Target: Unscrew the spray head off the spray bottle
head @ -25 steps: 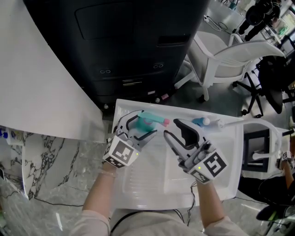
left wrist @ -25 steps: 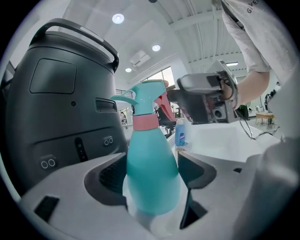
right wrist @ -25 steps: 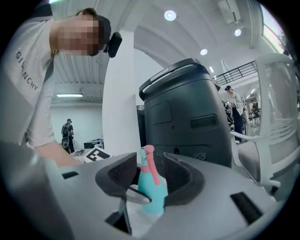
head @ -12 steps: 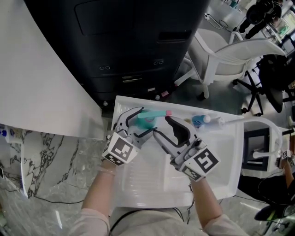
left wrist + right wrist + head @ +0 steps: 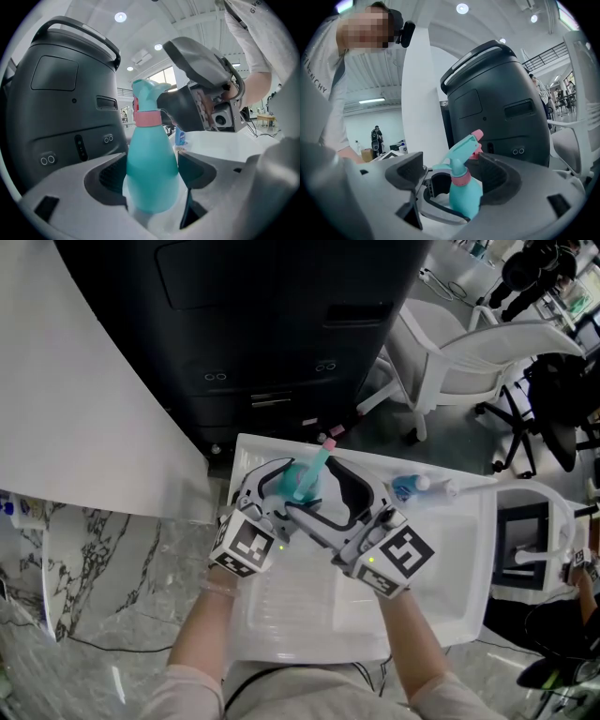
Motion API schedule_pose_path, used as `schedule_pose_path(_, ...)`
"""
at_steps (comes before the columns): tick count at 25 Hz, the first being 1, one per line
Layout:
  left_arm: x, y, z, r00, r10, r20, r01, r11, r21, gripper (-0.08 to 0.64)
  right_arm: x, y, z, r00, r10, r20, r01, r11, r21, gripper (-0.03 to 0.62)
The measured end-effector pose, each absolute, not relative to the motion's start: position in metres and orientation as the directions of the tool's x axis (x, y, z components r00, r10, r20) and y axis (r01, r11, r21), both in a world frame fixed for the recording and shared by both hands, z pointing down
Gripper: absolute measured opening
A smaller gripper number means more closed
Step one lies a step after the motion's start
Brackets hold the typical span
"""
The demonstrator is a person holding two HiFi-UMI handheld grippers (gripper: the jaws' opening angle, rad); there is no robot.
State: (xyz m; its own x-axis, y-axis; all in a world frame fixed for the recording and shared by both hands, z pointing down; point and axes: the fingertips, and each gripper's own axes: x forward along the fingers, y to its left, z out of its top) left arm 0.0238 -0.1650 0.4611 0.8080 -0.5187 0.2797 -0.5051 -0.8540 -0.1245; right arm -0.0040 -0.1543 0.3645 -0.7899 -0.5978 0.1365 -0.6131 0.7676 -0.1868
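Head view, lower centre of the frame: two bare forearms reach up over a white tray (image 5: 281,615), each hand carrying a hand-held gripper with a marker cube.

Left hand-held gripper (image 5: 281,491), left of centre: its jaws are closed on the belly of the teal spray bottle (image 5: 302,482). In the left gripper view the bottle (image 5: 152,168) fills the gap, with both pads against its sides. It stands nearly upright, its pink collar (image 5: 147,118) above the jaws.

Right hand-held gripper (image 5: 309,488), entering from lower right: its jaws have just been opening and stand wide apart. In the right gripper view the bottle (image 5: 466,197) stands between them, nearer the right-hand pad (image 5: 497,176). Whether that pad touches it cannot be told; the left-hand pad is clear of it. The teal spray head (image 5: 461,152) sits on the collar, its pink nozzle (image 5: 477,136) pointing to the upper right.

Further back, right part of the tray: a blue bottle (image 5: 410,487) with a white cap lies on its side, well apart from the grippers.

Beyond the tray, top of the frame: a large black machine (image 5: 272,324); upper right, a white chair (image 5: 459,352).
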Motion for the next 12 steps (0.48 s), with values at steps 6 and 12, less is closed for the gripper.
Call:
schedule_pose_path(6, 0.0233, -0.1644, 0.4618, 0.805, -0.524, 0.279, -0.512, -0.851, -0.120, 0.345, -0.0136, -0.1608, 0.3656, -0.761, -0.625, 0.172, -0.648, 0.746, -0.155, 0.345)
schedule_pose_path(12, 0.0237, -0.1644, 0.4622, 0.805, -0.522, 0.282, -0.512, -0.851, -0.115, 0.345, -0.0055, -0.1572, 0.3715, -0.735, -0.638, 0.229, -0.666, 0.743, -0.066, 0.265)
